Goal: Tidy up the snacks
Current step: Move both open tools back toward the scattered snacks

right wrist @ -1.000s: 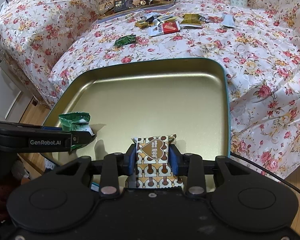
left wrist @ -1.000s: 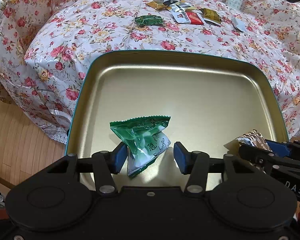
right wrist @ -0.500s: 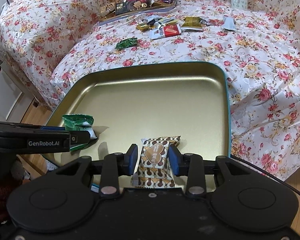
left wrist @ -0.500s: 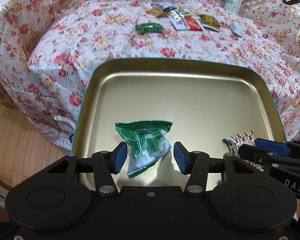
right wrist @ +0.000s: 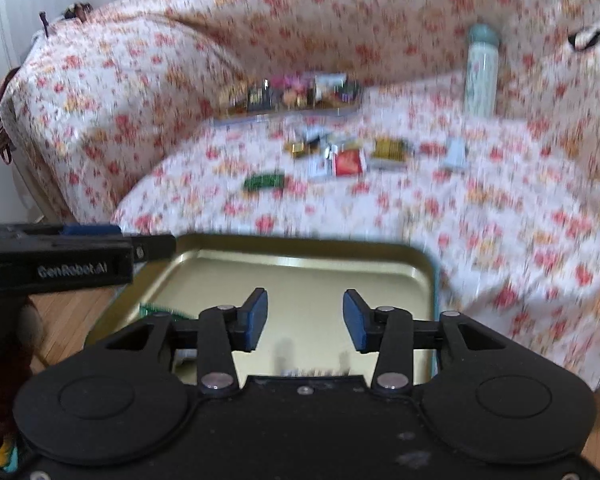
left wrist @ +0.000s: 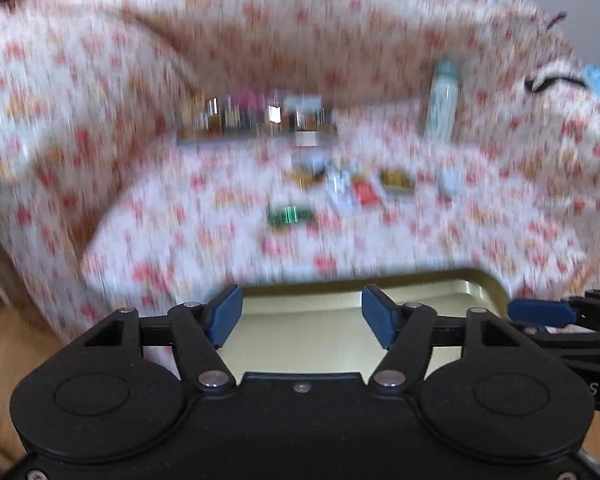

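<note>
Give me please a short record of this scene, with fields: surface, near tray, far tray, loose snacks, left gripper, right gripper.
surface: floral cloth
near tray: gold tray, a green packet partly visible inside
far tray: second tray filled with snacks
loose snacks: green wrapper, red packet, yellow packet and others, blurred
left gripper: fingers opening, nothing between them
right gripper: fingers opening, nothing between them
other: pale bottle standing at the back

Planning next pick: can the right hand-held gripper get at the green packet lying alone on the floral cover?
Probably yes. The right hand-held gripper is empty, jaws opening, and only bare floral cover lies between the gold tin and the green packet. It must reach forward past the tin.
</note>
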Demonstrator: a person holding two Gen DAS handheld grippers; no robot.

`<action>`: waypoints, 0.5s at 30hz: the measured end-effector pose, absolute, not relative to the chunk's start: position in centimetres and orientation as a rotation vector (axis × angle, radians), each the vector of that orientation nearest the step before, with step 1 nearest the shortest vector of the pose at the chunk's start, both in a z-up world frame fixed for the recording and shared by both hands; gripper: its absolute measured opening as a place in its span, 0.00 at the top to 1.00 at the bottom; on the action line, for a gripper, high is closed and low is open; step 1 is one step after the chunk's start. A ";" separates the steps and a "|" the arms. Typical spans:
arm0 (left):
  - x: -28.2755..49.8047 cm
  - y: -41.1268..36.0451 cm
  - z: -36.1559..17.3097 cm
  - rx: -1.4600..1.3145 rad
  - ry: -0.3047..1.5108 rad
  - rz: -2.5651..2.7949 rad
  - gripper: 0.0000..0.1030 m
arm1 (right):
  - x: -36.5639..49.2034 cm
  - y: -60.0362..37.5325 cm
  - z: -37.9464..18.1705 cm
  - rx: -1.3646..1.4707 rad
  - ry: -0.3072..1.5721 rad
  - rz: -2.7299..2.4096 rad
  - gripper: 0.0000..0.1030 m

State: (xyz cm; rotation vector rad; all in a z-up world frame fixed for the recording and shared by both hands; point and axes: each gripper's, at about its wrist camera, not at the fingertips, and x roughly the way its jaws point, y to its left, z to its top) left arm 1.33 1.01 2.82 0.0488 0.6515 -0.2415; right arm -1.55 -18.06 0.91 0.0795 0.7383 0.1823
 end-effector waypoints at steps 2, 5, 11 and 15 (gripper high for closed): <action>1.7 0.9 3.6 0.072 0.573 -0.231 0.32 | -1.0 -18.2 1.6 0.064 0.696 0.176 0.52; 3.0 0.9 4.6 0.080 0.485 -0.216 0.28 | 0.3 -18.8 2.4 0.050 0.636 0.150 0.45; 6.9 0.6 5.8 0.091 0.389 -0.191 0.22 | 3.4 -20.5 2.9 0.008 0.536 0.091 0.34; 9.5 0.1 5.6 0.127 0.363 -0.192 0.19 | 6.0 -22.3 2.6 -0.015 0.493 0.038 0.30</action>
